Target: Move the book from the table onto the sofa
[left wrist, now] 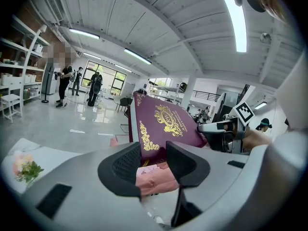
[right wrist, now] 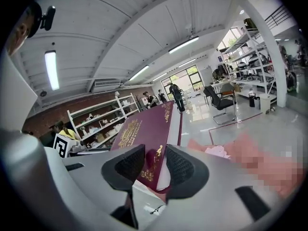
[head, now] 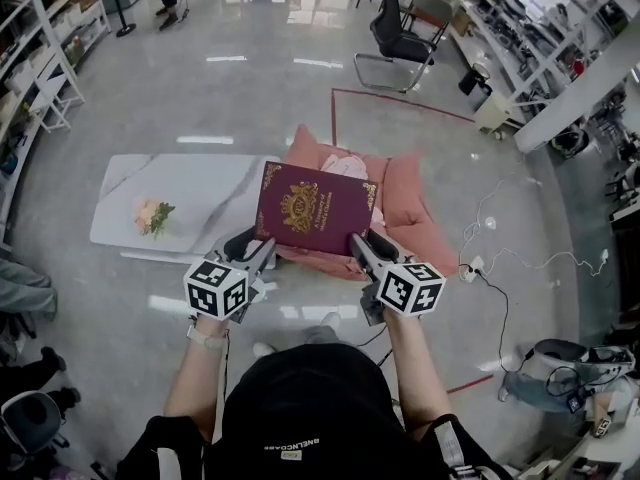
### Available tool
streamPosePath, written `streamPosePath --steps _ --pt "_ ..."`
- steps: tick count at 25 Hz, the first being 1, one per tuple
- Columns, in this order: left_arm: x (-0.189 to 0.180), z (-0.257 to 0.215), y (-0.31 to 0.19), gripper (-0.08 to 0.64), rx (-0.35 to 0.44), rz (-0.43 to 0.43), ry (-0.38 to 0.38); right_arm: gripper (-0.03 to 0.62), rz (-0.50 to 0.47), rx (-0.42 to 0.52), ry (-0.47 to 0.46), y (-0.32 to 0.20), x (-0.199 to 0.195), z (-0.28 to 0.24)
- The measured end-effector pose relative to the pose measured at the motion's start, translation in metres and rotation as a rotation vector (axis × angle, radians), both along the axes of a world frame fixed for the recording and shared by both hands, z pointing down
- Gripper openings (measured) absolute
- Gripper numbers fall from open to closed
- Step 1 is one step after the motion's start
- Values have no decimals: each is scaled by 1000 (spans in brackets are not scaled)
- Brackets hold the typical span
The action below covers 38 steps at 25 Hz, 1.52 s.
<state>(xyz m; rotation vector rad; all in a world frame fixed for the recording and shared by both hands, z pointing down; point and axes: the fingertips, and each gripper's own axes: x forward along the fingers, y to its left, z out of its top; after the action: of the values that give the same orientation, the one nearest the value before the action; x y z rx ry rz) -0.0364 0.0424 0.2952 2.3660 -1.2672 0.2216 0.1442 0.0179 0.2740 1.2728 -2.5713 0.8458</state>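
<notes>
Glossy grey floor (head: 240,88); white shelving (head: 45,53) at 10 o'clock, black office chair (head: 395,33) at 1 o'clock. White ceiling (left wrist: 159,28) with strip lights (left wrist: 235,18); windows (left wrist: 108,81) on far wall.

Left gripper (left wrist: 153,160) and right gripper (right wrist: 155,165) are showing black, ribbed, matt inner faces and smooth grey plastic shells. Book (head: 315,208) between them is showing a maroon leather-look cover, faint sheen, gold stamping glinting. Beyond them, sofa (head: 405,203) is reading as soft pink cloth. Left of the left gripper, table (head: 200,193) is shining, marble-look. Floor (head: 250,98) is reflecting lights, polished.
</notes>
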Motion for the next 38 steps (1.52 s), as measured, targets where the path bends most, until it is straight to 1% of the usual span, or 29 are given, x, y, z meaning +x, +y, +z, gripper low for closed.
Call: streamPosePath --steps 12,16,22,28,32,38 --pt "115 6 -59 169 -31 55 -34 158 54 -21 -34 -50 116 12" --pt "150 8 -77 169 -46 68 -41 157 69 -35 -63 -67 152 13" --pt "213 14 -101 169 -63 85 -62 158 89 -46 -85 -88 216 24" --pt "256 20 -112 169 -78 93 -77 158 104 -54 -88 -100 259 32" --pt "280 27 -119 169 -102 96 -79 157 109 -67 -92 -106 283 39" --pt "300 33 -121 169 -129 104 -89 158 119 -87 -89 -107 303 47"
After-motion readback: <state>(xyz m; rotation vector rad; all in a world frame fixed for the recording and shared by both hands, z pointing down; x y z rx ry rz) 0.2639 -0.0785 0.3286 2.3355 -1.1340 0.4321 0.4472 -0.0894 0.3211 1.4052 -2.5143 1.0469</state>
